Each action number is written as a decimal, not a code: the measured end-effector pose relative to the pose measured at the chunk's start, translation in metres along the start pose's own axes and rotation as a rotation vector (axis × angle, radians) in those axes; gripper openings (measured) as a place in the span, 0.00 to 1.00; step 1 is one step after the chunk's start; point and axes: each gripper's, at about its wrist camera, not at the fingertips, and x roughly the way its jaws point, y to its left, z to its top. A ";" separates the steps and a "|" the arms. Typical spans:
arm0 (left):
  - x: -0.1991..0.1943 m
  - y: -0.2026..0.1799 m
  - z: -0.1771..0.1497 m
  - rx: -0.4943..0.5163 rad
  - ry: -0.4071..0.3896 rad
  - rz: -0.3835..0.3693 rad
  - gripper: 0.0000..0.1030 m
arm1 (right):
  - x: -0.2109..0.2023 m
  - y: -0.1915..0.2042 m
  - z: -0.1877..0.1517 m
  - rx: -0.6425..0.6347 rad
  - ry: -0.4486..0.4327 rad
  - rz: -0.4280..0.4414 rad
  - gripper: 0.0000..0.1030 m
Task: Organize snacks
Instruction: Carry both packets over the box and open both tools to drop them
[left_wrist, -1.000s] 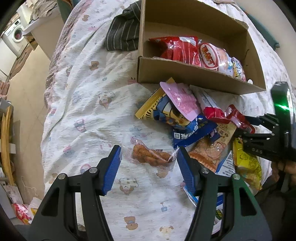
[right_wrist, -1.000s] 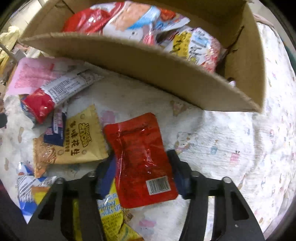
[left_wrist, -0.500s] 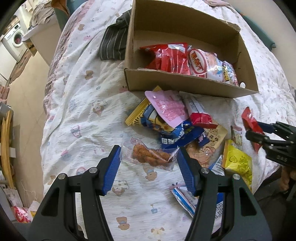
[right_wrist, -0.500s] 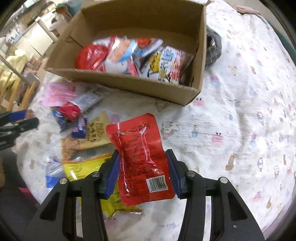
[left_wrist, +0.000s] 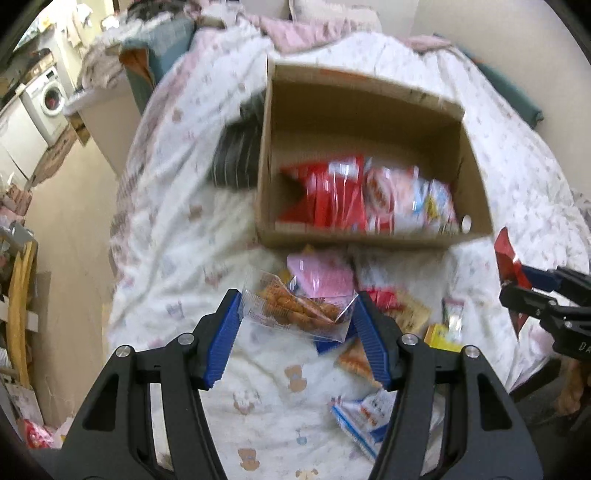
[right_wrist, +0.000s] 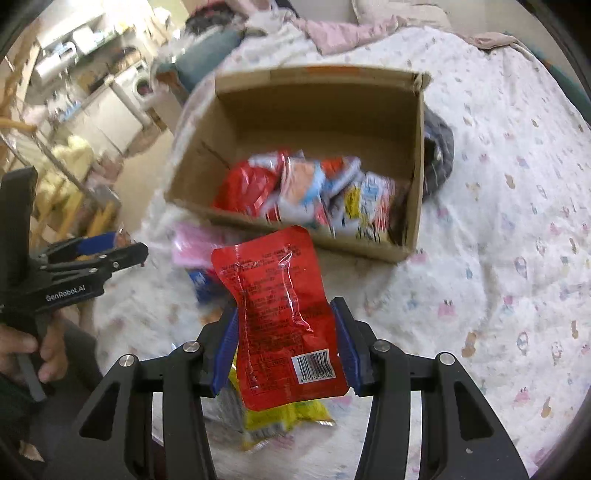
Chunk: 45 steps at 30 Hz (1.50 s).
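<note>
My left gripper (left_wrist: 297, 314) is shut on a clear bag of brown snacks (left_wrist: 295, 312) and holds it up above the bed. My right gripper (right_wrist: 286, 325) is shut on a red foil packet (right_wrist: 284, 314), also lifted; it shows at the right edge of the left wrist view (left_wrist: 508, 258). The open cardboard box (left_wrist: 369, 236) lies ahead on the bed with several snack packets in its near half (left_wrist: 365, 199). It also shows in the right wrist view (right_wrist: 291, 229). Loose snacks (left_wrist: 369, 299) lie on the sheet in front of the box.
A white printed bedsheet (left_wrist: 177, 229) covers the bed. A dark striped cloth (left_wrist: 236, 155) lies at the box's far side. A washing machine (left_wrist: 50, 98) and floor are to the left. The left gripper and the hand show in the right wrist view (right_wrist: 74, 269).
Both grippers have risen off the bed with their packets. The left one lifted the clear snack bag from the sheet. The box now shows from higher up.
</note>
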 end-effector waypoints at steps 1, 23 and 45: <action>-0.005 0.000 0.007 0.002 -0.024 0.006 0.56 | -0.004 -0.001 0.005 0.010 -0.023 0.006 0.49; 0.049 -0.021 0.086 0.055 -0.066 0.025 0.56 | 0.051 -0.048 0.067 0.240 -0.089 -0.060 0.49; 0.069 -0.025 0.093 0.068 -0.024 -0.017 0.58 | 0.085 -0.059 0.070 0.295 -0.029 -0.055 0.52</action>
